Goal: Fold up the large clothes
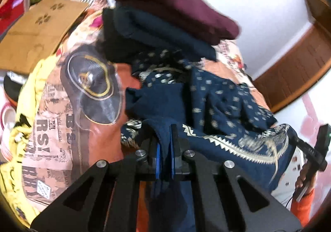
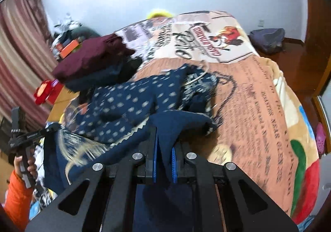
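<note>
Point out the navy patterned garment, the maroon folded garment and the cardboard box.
navy patterned garment (image 1: 227,103): left wrist view, on its dotted middle.
maroon folded garment (image 1: 175,2): left wrist view, on the top face of the fold.
cardboard box (image 1: 39,31): left wrist view, on its flat brown face.

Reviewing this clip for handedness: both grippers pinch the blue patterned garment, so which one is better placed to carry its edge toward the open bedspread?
Probably the right gripper: open bedspread lies beside it, while folded clothes crowd ahead of the left gripper. Both are shut on the garment.

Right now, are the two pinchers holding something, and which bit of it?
Yes. Left gripper and right gripper each pinch a fold at the near edge of the navy patterned garment.
</note>
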Motion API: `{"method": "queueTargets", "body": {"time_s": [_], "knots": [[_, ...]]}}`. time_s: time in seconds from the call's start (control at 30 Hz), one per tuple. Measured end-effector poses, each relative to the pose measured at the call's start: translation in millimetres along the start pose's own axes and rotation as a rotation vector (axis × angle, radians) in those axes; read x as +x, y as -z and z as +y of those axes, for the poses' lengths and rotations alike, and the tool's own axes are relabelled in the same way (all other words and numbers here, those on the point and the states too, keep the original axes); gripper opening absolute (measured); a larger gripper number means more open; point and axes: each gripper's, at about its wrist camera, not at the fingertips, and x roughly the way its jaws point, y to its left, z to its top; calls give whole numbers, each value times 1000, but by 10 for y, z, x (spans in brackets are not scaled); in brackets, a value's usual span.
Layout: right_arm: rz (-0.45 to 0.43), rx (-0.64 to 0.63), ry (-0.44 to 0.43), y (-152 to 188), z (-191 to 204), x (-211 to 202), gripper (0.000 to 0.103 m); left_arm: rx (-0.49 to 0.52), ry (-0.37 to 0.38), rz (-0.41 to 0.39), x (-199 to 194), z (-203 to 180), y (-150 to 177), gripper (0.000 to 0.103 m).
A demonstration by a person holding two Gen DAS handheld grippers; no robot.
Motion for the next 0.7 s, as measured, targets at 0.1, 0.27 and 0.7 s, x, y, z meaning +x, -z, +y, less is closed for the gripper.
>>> {"method": "queueTargets", "body": {"time_s": [0.1, 0.27, 0.7], "knots": [[51, 5, 49, 55, -118, 232, 10, -20, -28, 60, 296, 83, 54, 7], [100, -24, 86, 190, -155, 402, 16, 2, -88, 162, 609, 114, 195, 27], [135, 9, 57, 217, -272, -97, 41, 106, -130, 174, 43, 55, 443, 55]]}}
